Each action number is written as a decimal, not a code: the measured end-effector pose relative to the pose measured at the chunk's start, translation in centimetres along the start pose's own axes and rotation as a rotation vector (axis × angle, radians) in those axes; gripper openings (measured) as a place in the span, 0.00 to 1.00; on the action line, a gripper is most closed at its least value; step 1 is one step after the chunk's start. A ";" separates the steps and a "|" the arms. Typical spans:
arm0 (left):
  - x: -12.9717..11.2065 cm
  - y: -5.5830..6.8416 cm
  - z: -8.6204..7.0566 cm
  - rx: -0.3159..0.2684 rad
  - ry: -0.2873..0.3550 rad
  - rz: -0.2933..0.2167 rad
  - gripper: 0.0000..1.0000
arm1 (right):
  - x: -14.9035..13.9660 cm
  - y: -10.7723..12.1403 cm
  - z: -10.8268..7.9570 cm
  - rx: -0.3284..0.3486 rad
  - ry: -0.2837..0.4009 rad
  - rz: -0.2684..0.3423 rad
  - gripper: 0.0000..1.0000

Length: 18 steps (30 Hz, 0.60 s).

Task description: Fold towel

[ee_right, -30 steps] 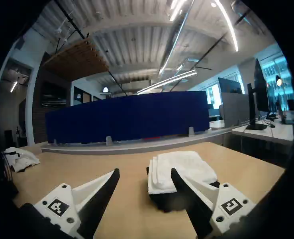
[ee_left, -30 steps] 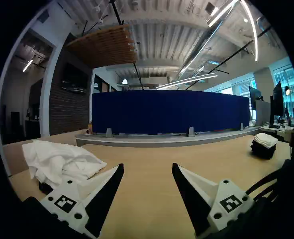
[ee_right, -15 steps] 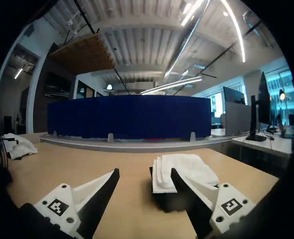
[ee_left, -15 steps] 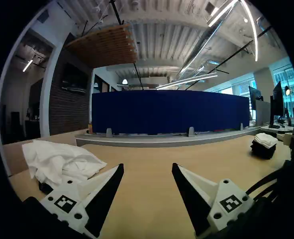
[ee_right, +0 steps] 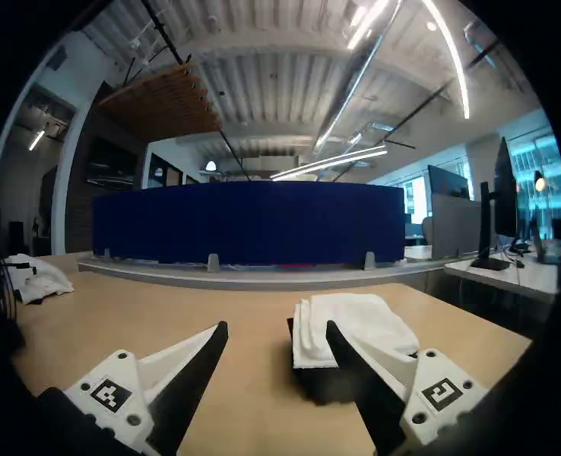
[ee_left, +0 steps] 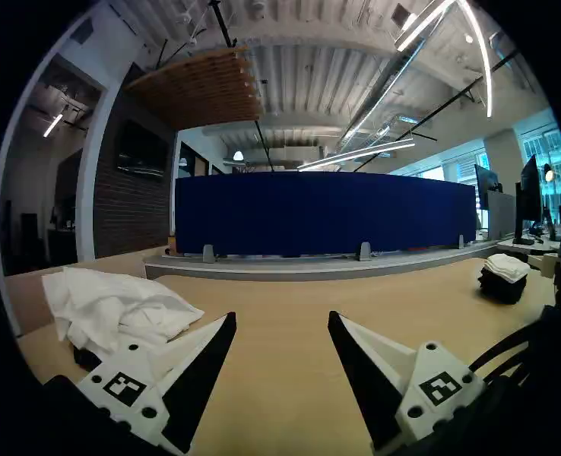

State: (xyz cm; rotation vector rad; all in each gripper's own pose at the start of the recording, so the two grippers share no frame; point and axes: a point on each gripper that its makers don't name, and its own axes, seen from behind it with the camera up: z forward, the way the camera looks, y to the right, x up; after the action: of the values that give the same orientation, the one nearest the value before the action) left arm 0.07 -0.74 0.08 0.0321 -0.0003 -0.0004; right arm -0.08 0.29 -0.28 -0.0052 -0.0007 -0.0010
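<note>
Left gripper (ee_left: 280,315): fingers spread wide, nothing between them, just bare wood of the table (ee_left: 296,296) in the gap, pointed straight at the blue divider (ee_left: 318,213). Right gripper (ee_right: 276,324): same, wide open, holding nothing, also facing the blue divider. Its right-hand finger overlaps the folded stack (ee_right: 353,330) in the right gripper view, but that looks like the finger passing in front, not a grip; the stack sits outside the gap and I cannot tell if they touch. The folded stack is a white folded towel on top of something dark (ee_right: 318,380), on the table short of the blue divider, toward its right end; the left gripper view has it small and far off (ee_left: 505,272). The crumpled towel heap (ee_left: 113,308) is white and unfolded, with a dark bit poking out underneath, on the near side of the blue divider toward its left end, just beside the left gripper's left-hand finger; the right gripper view catches it at the far edge (ee_right: 37,277). The heap and the stack are well apart, with open table in front of the divider's middle. Progress, as a judgement: at least one towel looks done and stacked, the heap is work left, and no fold is in hand now. Likely between items: the next towel has not been picked up, spread, folded or stacked. How many towels are in the heap cannot be told.
</note>
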 end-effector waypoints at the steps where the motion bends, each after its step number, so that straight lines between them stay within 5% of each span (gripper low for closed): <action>1: 0.0 0.0 0.0 0.000 0.000 0.000 0.89 | 0.0 0.0 0.0 0.000 0.000 0.000 1.00; 18: 0.0 0.0 0.1 0.000 0.000 0.000 0.89 | -0.1 0.0 0.1 0.000 0.000 0.000 1.00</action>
State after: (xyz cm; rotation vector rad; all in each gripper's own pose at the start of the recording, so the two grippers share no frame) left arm 0.09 -0.72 0.13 0.0321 -0.0004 -0.0008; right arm -0.18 0.28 -0.19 -0.0054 -0.0006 -0.0007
